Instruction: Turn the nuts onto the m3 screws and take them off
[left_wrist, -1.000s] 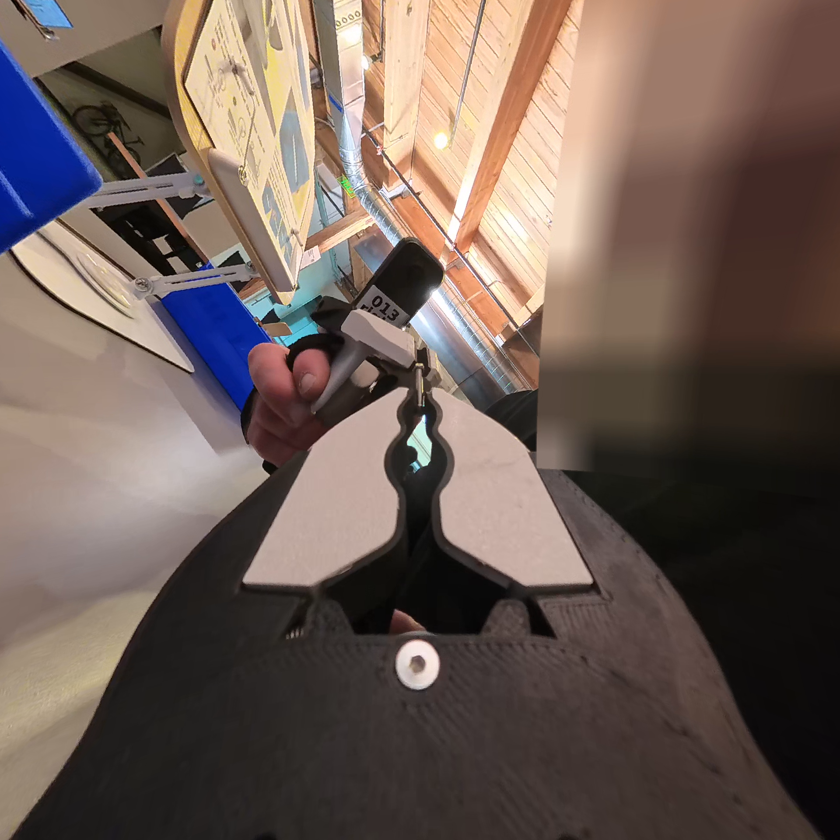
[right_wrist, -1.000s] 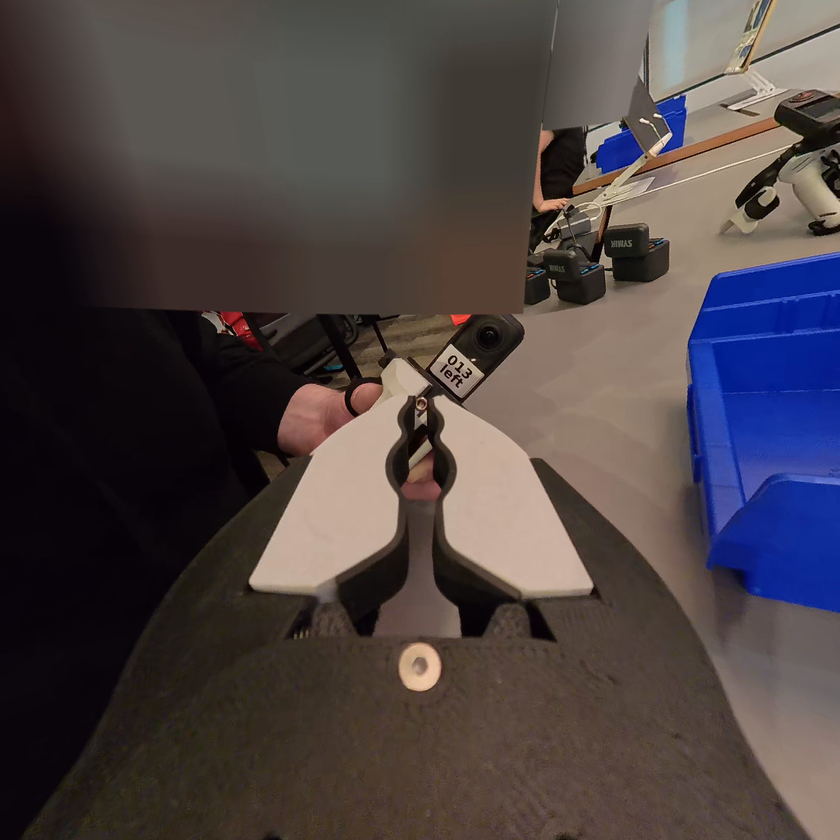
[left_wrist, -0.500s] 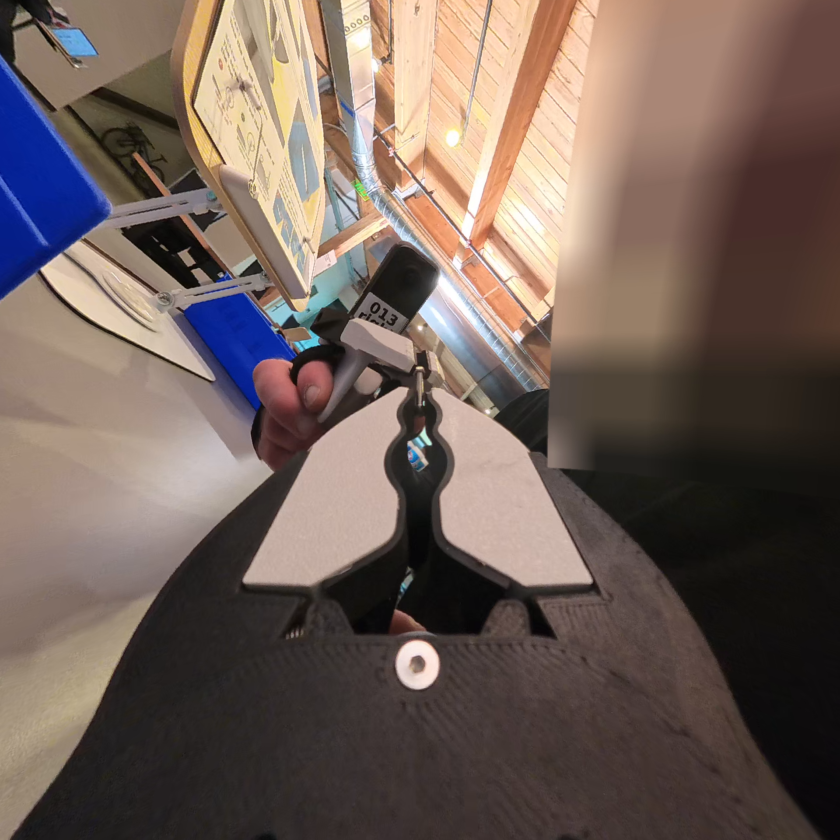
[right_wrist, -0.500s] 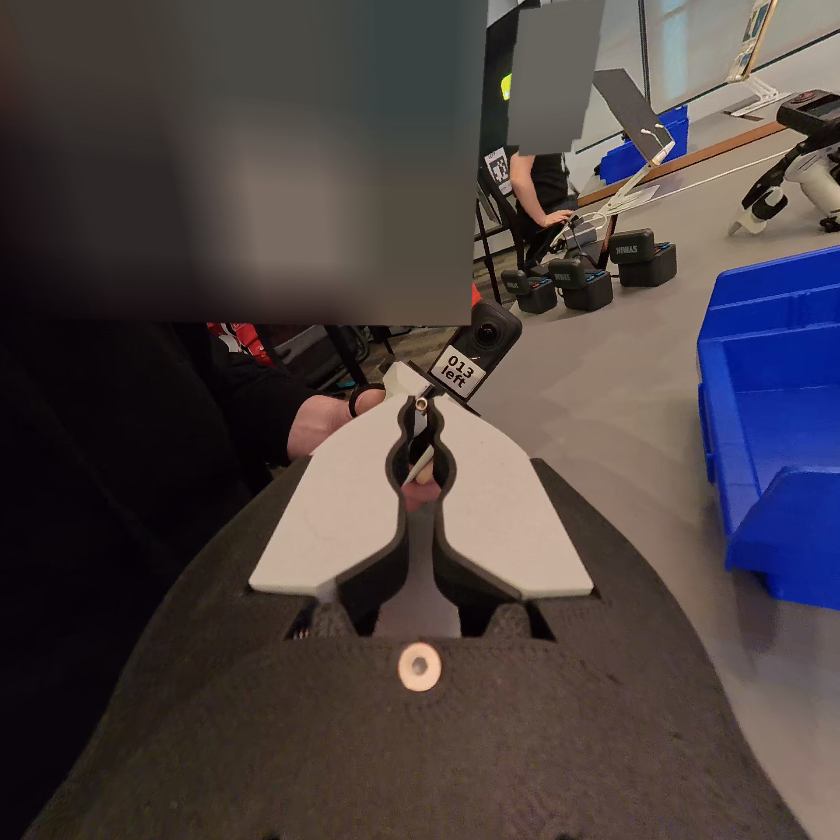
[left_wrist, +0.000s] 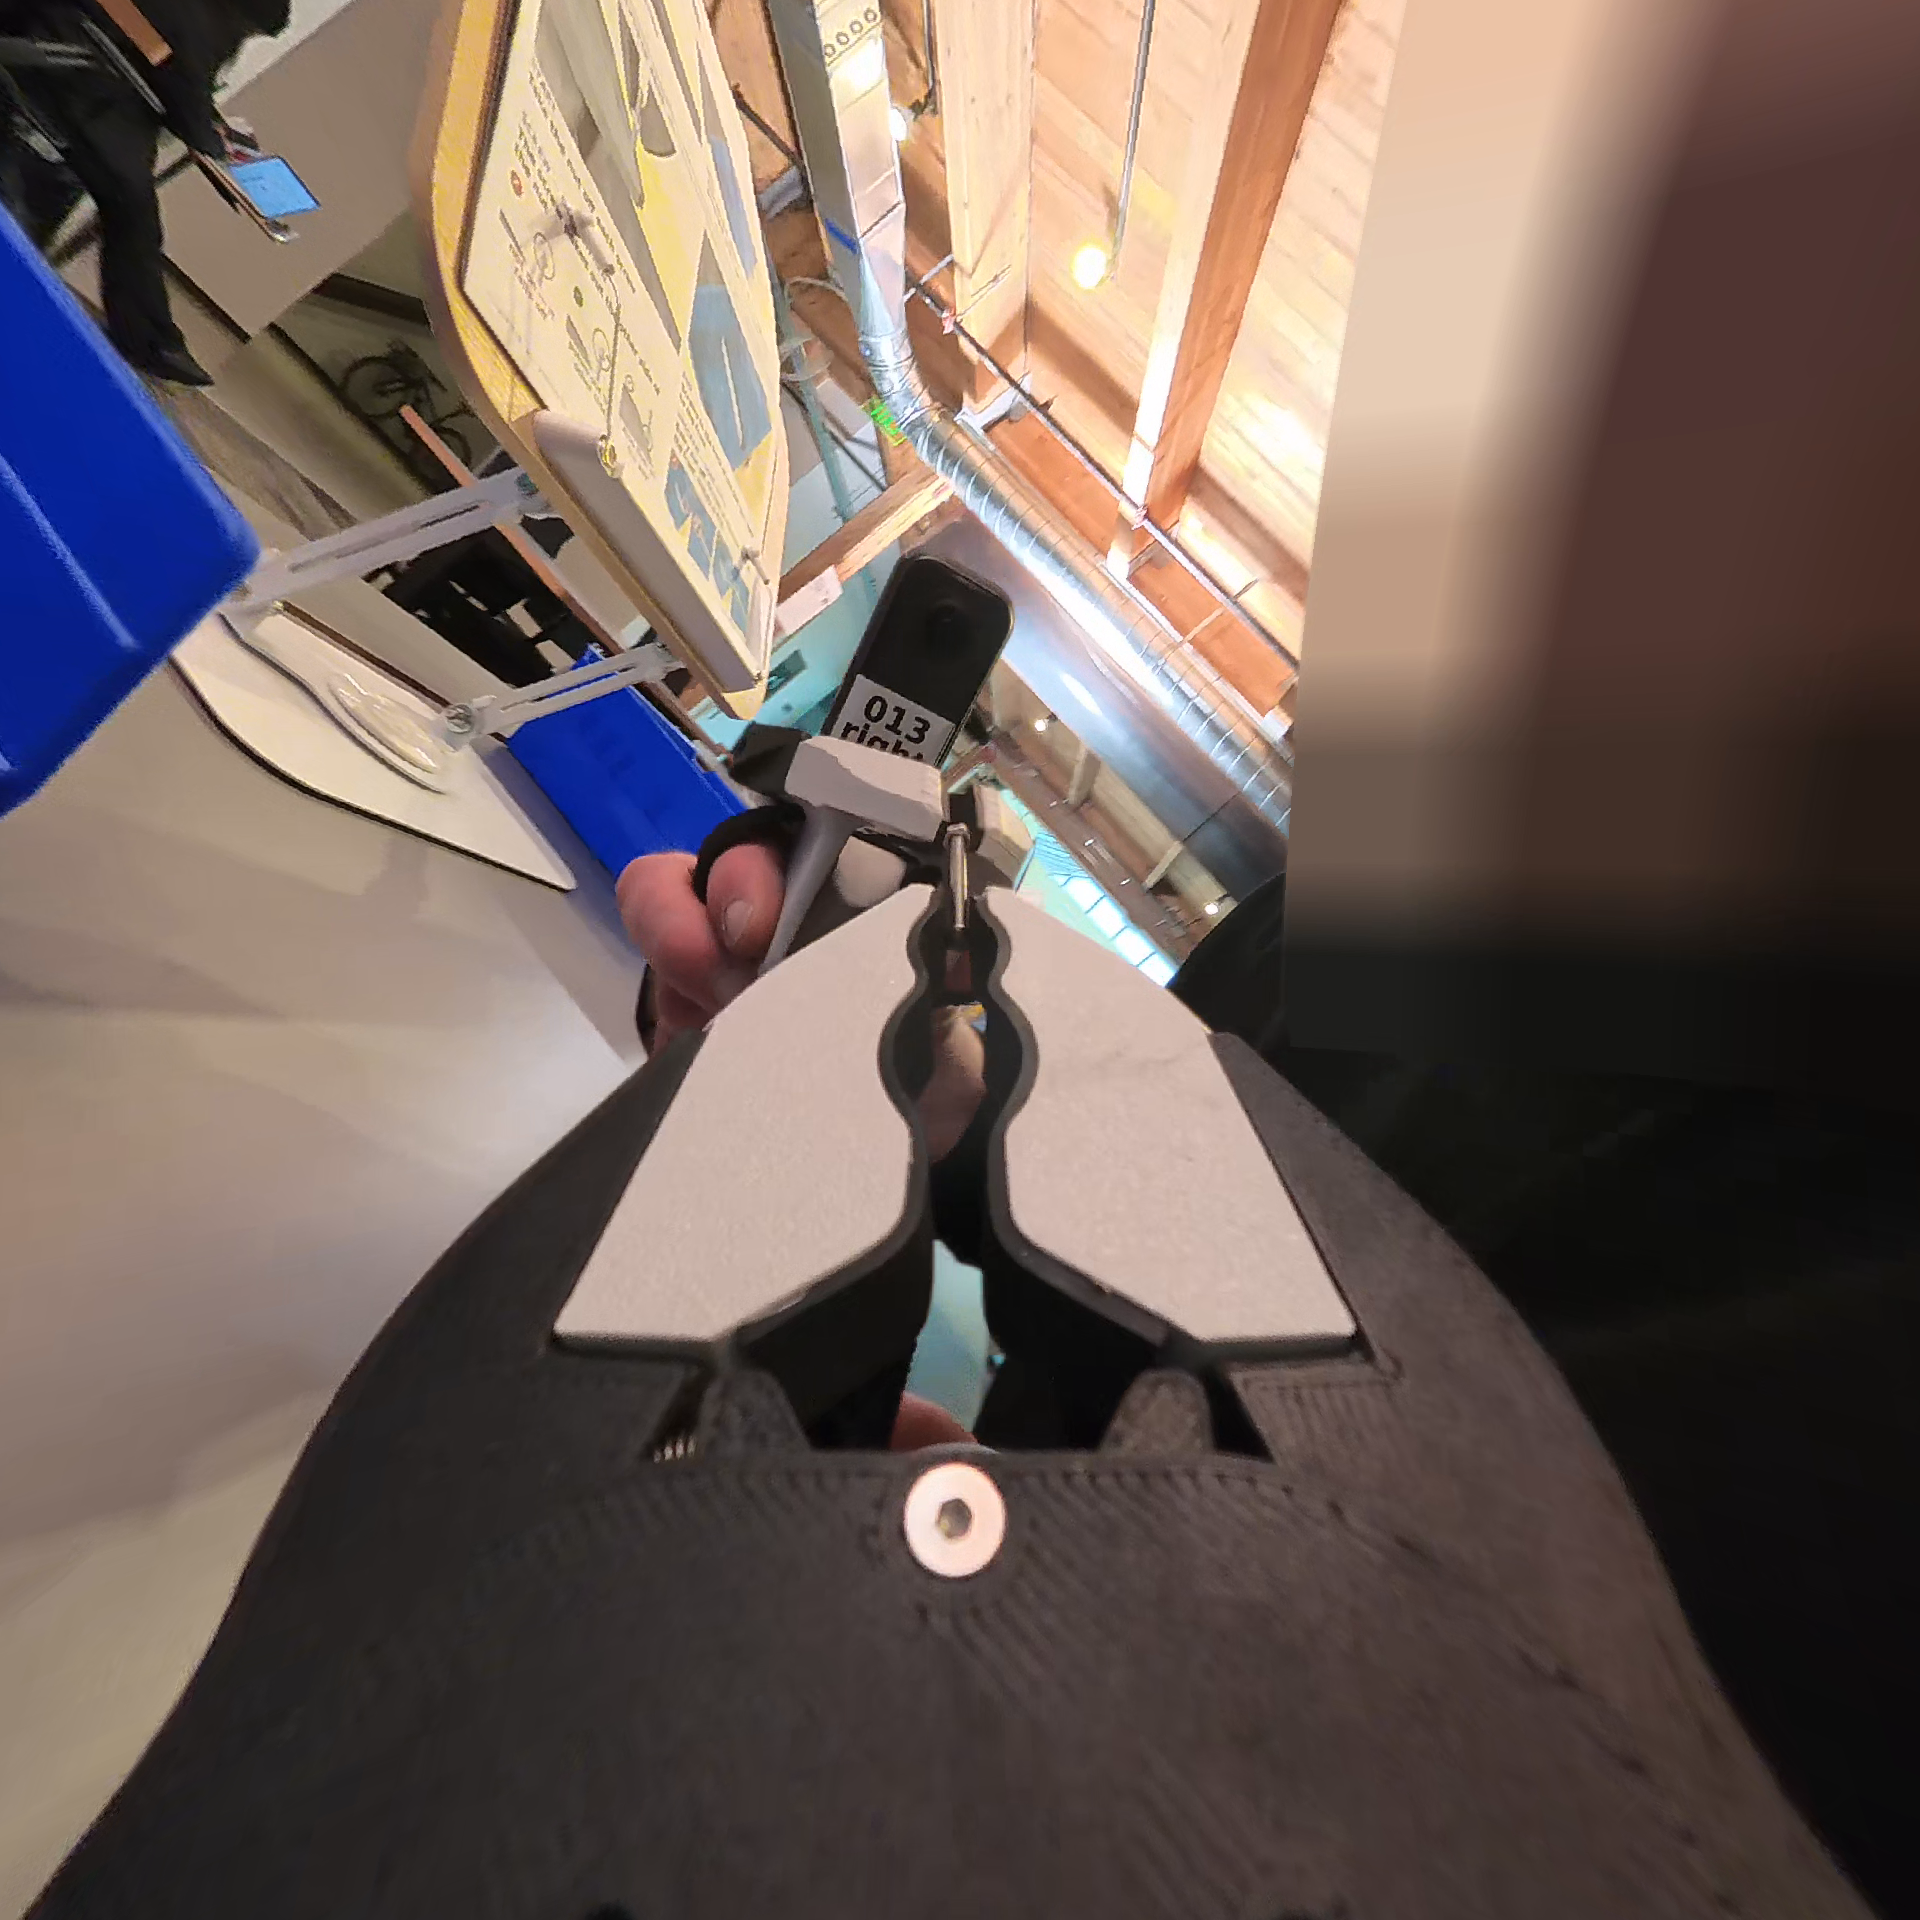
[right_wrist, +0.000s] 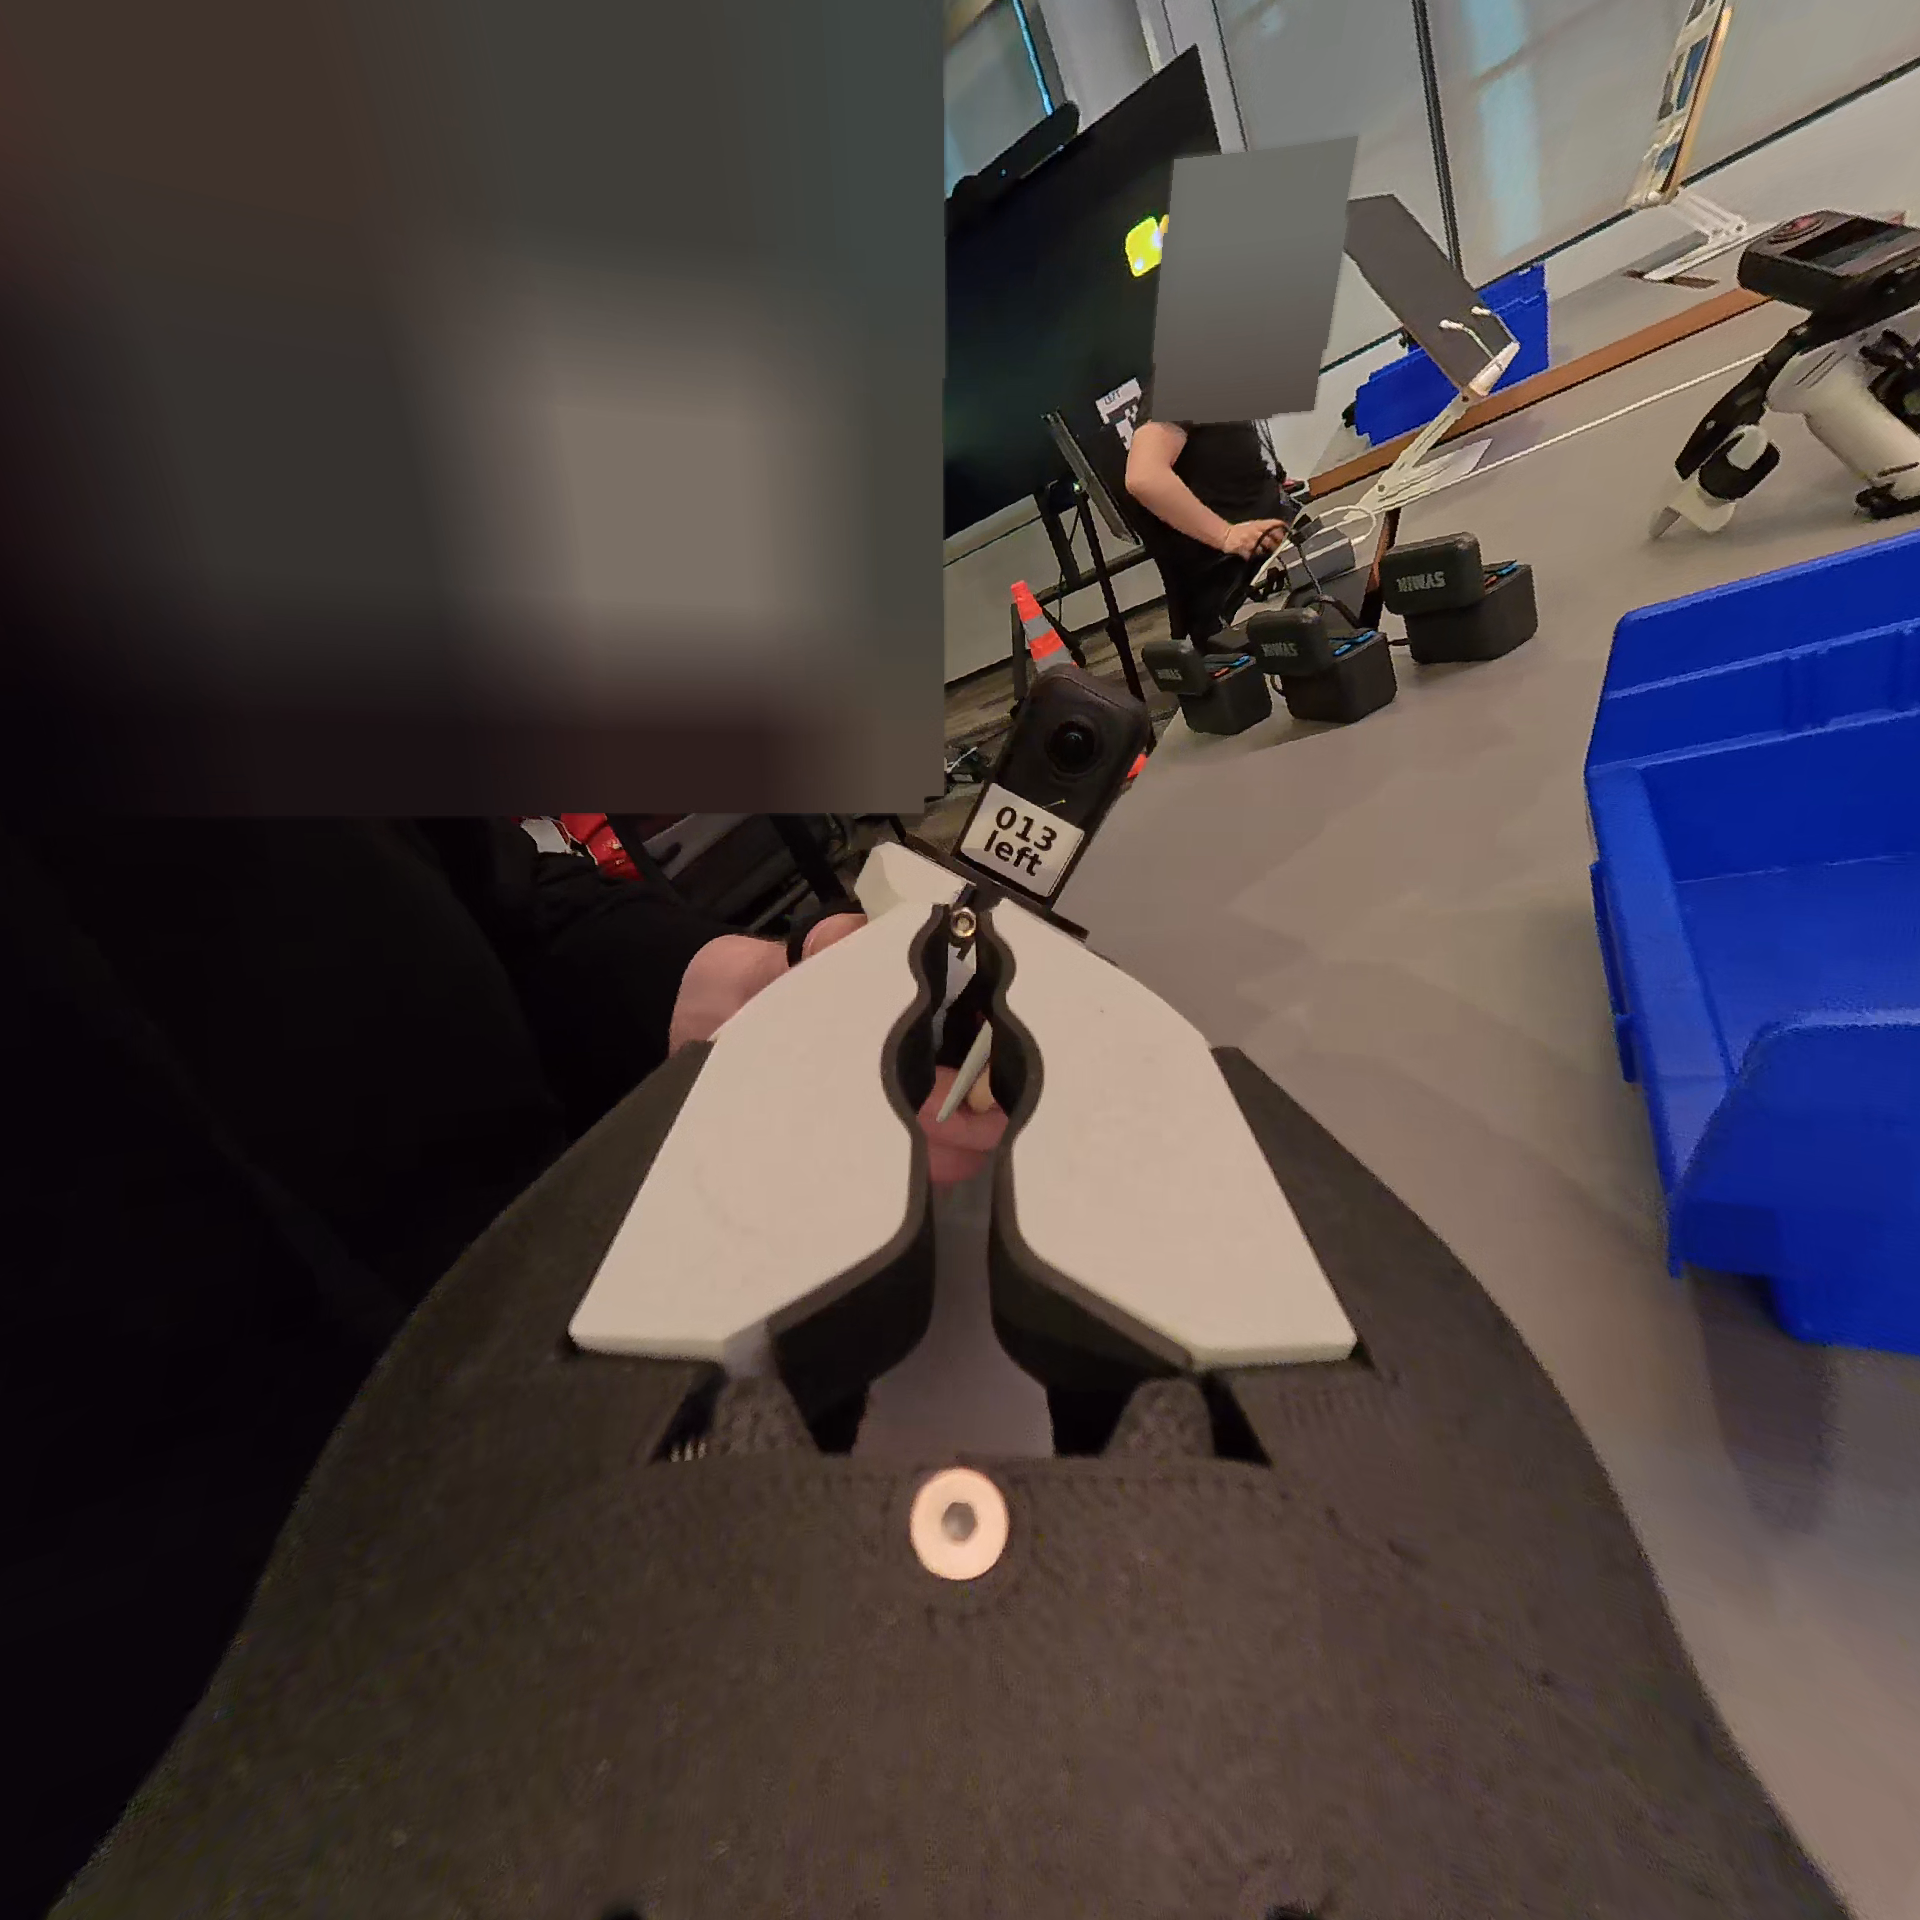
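In the left wrist view my left gripper (left_wrist: 958, 906) is shut on a thin silver m3 screw (left_wrist: 958, 873) that sticks out past its tips. The right gripper's grey fingers (left_wrist: 868, 795) meet the screw's far end, where a small nut (left_wrist: 954, 833) sits. In the right wrist view my right gripper (right_wrist: 964, 927) is shut on that small silver nut (right_wrist: 965, 918) at its tips. The left gripper (right_wrist: 935, 883) stands just beyond it, tip to tip. Both grippers are held in the air above the grey table (right_wrist: 1351, 987).
A blue bin (right_wrist: 1766, 935) stands on the table to the right, and another blue bin (left_wrist: 94, 540) is at the left edge. Black cases (right_wrist: 1455, 613), another gripper device (right_wrist: 1818, 384), a board on a stand (left_wrist: 613, 312) and a seated person (right_wrist: 1205, 488) are farther off.
Both grippers stay shut and tip to tip on the screw and nut. Both views have swung a little: the blue bin slid right in the right view and the board shifted in the left.
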